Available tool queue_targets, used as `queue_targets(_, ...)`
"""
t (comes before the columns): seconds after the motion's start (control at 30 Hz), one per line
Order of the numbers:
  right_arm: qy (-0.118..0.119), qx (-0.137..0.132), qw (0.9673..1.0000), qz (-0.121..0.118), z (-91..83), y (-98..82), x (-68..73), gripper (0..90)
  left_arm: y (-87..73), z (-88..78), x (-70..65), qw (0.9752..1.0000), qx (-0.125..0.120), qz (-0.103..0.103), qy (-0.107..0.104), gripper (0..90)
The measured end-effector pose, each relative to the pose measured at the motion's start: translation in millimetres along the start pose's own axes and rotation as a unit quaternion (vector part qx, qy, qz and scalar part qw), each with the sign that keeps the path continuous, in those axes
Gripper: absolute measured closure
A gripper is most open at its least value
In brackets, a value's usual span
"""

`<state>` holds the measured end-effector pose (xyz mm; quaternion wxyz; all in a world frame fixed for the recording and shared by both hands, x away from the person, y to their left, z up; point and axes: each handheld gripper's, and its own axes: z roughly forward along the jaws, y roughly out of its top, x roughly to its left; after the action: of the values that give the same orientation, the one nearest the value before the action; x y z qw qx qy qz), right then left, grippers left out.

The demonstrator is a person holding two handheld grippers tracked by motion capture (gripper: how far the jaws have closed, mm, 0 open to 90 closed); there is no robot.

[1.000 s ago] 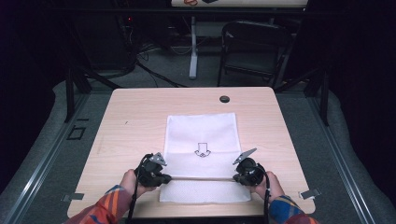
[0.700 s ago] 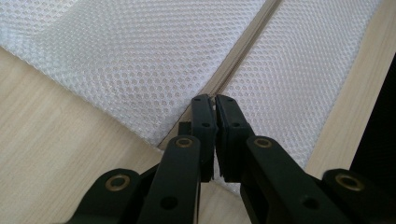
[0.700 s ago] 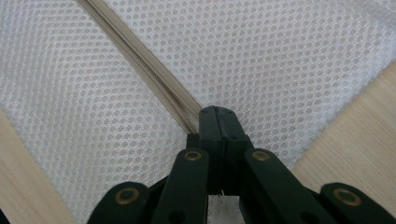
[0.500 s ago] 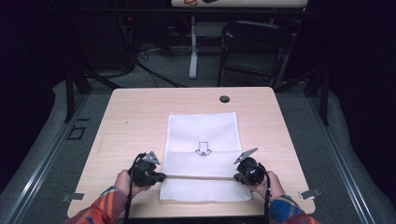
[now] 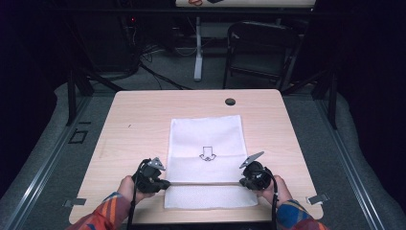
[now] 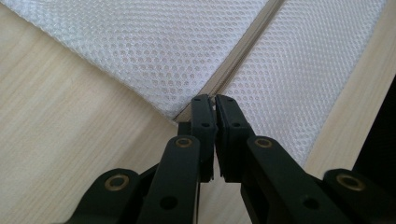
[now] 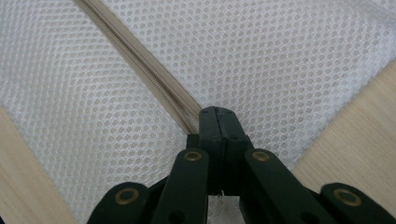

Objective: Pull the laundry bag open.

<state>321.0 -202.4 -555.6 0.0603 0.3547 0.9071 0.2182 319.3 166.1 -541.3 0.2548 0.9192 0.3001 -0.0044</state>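
Note:
A white mesh cloth (image 5: 206, 139) with a printed arrow lies flat on the wooden table (image 5: 134, 124). A thin beige strip (image 5: 203, 183), like a zipper, crosses the cloth near its front edge. My left gripper (image 5: 165, 183) is shut on the strip's left end, at the cloth's edge; in the left gripper view the strip (image 6: 243, 46) runs away from the closed tips (image 6: 214, 99). My right gripper (image 5: 242, 182) is shut on the right end. The right gripper view shows the strip (image 7: 140, 60) leading straight into the closed tips (image 7: 216, 111) over the cloth (image 7: 280, 56).
A small dark round hole (image 5: 230, 101) sits near the table's far edge. Behind the table stand a dark chair (image 5: 261, 52) and a white post (image 5: 198, 48) among floor cables. Metal clips (image 5: 317, 199) mark the table's front corners.
The left gripper sits slightly further left than a second ago. The right gripper and the cloth have stayed where they were.

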Motion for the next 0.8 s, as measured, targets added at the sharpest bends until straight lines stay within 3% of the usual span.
queue_targets(0.07, 0.009, 0.002, 1.0, 0.0, -0.3, 0.4, 0.4, 90.0, 0.2, 0.9, 0.2, 1.0, 0.005, 0.001, 0.004, 86.1)
queue_targets(0.17, 0.007, -0.012, 0.9999, -0.008, -4.9, 2.0, 3.1, 82.0, -0.2, -1.7, 0.1, 1.0, 0.001, -0.001, 0.005, 79.9)
queue_targets(0.4, -0.007, -0.057, 0.9984, 0.0, -29.4, 3.7, 3.9, 53.9, 0.4, -19.0, 3.4, 0.9989, -0.031, -0.02, 0.029, 38.3)
queue_targets(0.47, -0.01, -0.061, 0.9981, 0.004, -36.9, 1.7, 3.4, 43.7, -1.3, -26.3, 3.3, 0.9977, -0.049, -0.029, 0.038, 30.8)
queue_targets(0.6, -0.028, -0.064, 0.9975, 0.015, -50.3, -3.4, 1.7, 20.5, -8.0, -37.4, 5.2, 0.9945, -0.059, -0.05, 0.071, 20.6)
queue_targets(0.7, -0.044, -0.058, 0.9969, 0.029, -56.3, -12.0, -8.0, 13.5, -15.5, -45.6, 7.0, 0.9908, -0.055, -0.067, 0.104, 15.7)
queue_targets(0.8, -0.058, -0.044, 0.995, 0.069, -61.5, -24.8, -21.7, 6.7, -23.9, -52.6, 9.6, 0.9881, -0.056, -0.08, 0.119, 14.1)
